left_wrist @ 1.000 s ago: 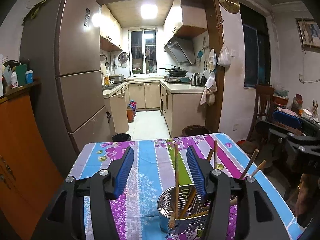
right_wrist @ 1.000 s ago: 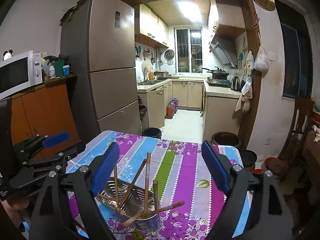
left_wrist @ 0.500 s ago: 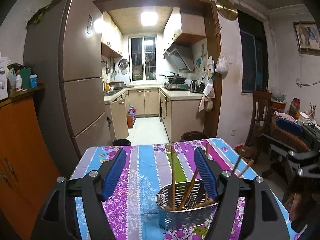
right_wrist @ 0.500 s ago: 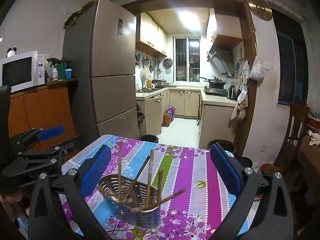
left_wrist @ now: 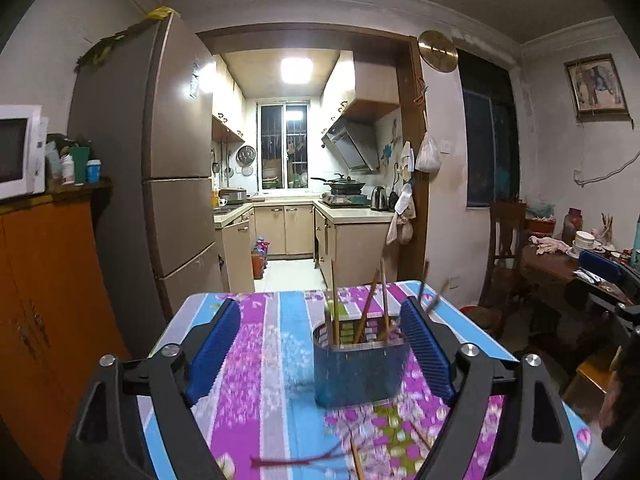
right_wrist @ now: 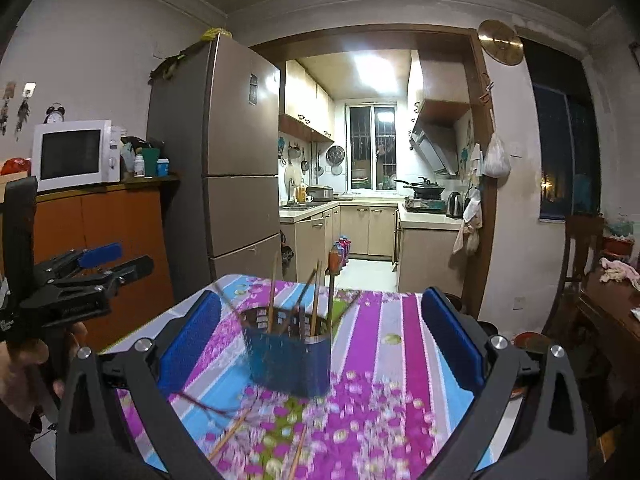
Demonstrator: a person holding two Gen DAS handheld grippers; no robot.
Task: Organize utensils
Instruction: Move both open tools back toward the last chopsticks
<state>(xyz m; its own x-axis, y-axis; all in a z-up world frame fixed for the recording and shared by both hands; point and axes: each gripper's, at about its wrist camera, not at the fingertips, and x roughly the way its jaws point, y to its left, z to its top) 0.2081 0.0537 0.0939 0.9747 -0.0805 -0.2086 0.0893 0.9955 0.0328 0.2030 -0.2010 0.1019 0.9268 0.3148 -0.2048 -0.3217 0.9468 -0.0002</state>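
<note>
A metal utensil holder (left_wrist: 357, 368) stands upright on the flowered striped tablecloth (left_wrist: 264, 364), with several wooden chopsticks (left_wrist: 368, 312) standing in it. It also shows in the right wrist view (right_wrist: 289, 360). Loose chopsticks lie on the cloth in front of it (left_wrist: 356, 458) (right_wrist: 232, 432). My left gripper (left_wrist: 326, 354) is open and empty, with the holder near its right finger. My right gripper (right_wrist: 320, 346) is open and empty, with the holder between its fingers but farther out. The left gripper also shows at the left of the right wrist view (right_wrist: 100, 262).
A tall fridge (left_wrist: 168, 184) and an orange cabinet (left_wrist: 44, 300) with a microwave (right_wrist: 74, 156) stand left. The kitchen doorway lies beyond the table's far edge. A wooden chair (left_wrist: 506, 240) and a cluttered side table (left_wrist: 560, 256) stand right.
Both grippers have drawn back and dropped lower, so the holder now looks farther off and side-on. Loose chopsticks on the cloth have come into view. Both stay open.
</note>
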